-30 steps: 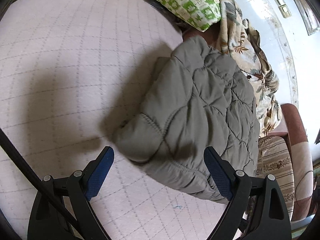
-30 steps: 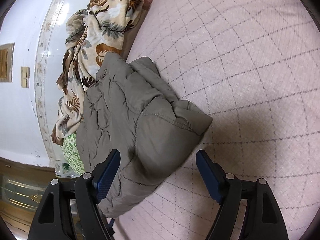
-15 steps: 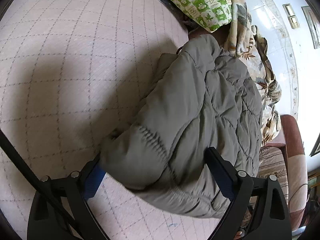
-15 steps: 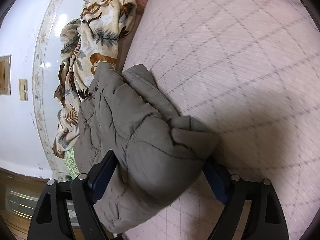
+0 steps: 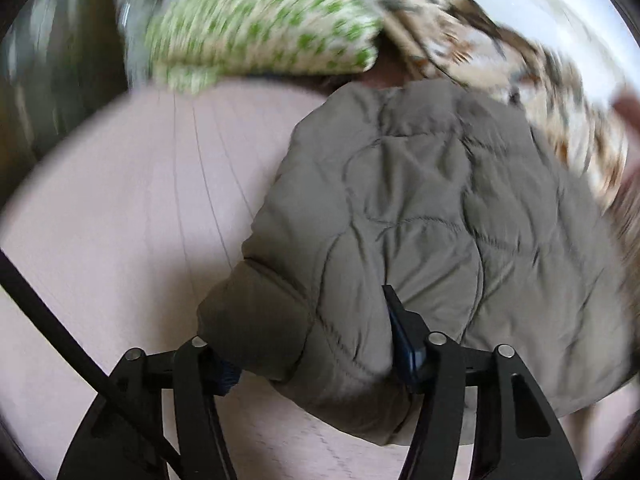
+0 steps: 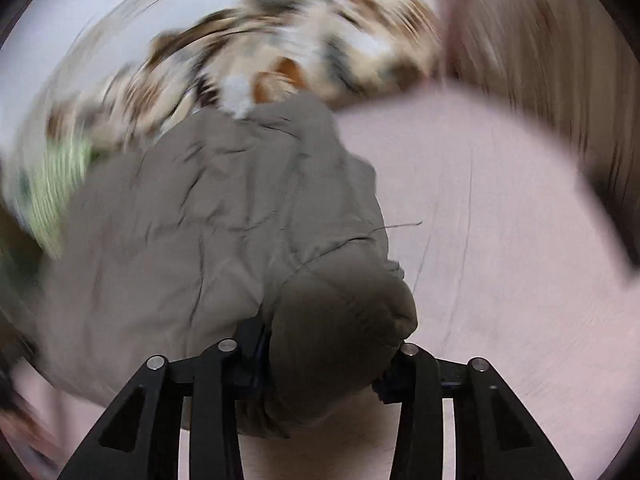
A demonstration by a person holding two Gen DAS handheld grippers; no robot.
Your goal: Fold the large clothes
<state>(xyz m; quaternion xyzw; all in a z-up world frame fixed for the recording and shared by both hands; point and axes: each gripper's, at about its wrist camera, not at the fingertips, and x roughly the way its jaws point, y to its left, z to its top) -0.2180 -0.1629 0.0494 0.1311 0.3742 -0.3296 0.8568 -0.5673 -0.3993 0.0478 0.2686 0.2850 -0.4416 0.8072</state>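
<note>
A folded grey-green quilted jacket [image 5: 420, 208] lies on the pink quilted bed cover [image 5: 120, 200]. My left gripper [image 5: 316, 344] is shut on the jacket's near left corner, which bulges between the blue pads. In the right wrist view the same jacket [image 6: 208, 216] fills the left half, and my right gripper [image 6: 324, 364] is shut on its near right corner. Both views are blurred by motion.
A green and white patterned pillow [image 5: 260, 28] and a floral blanket [image 5: 560, 92] lie behind the jacket against a white wall. The floral blanket [image 6: 280, 48] also shows in the right wrist view. Bare pink bed cover [image 6: 500, 240] lies to the right.
Both grippers have closed on the jacket's near corners, which lay between open jaws before. Both cameras have swung, so the views now blur and the wall side sits at the top.
</note>
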